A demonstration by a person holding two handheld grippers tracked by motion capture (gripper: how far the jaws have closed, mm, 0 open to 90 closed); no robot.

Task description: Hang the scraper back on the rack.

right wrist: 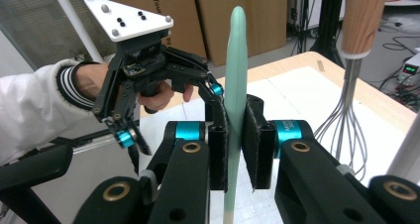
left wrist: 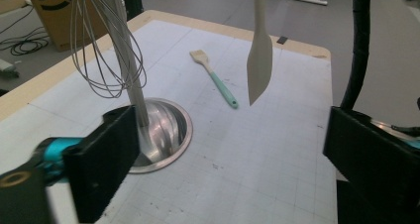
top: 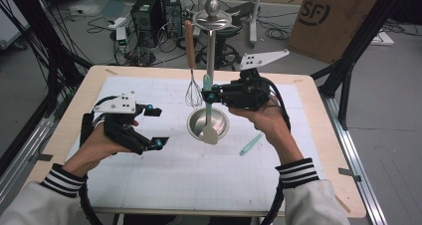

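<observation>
We hold the spatula (top: 209,116) by its mint handle, blade hanging down just over the stand's steel base (top: 195,127), likely so it can go onto the rack beside the whisk (top: 193,93). Our right gripper (top: 211,96) pinches that handle upright between its pads. Our left gripper (top: 155,127) stands spread and empty, off to the side. A basting brush (top: 251,144) lies on the mat (top: 189,170).

Even, soft light from overhead fills the room; the white mat (top: 164,170) is bright with only faint shadows. Glare streaks the steel stand base (left wrist: 166,130). In both gripper views the near black jaws are soft and blurred, and the far background is slightly hazy.
</observation>
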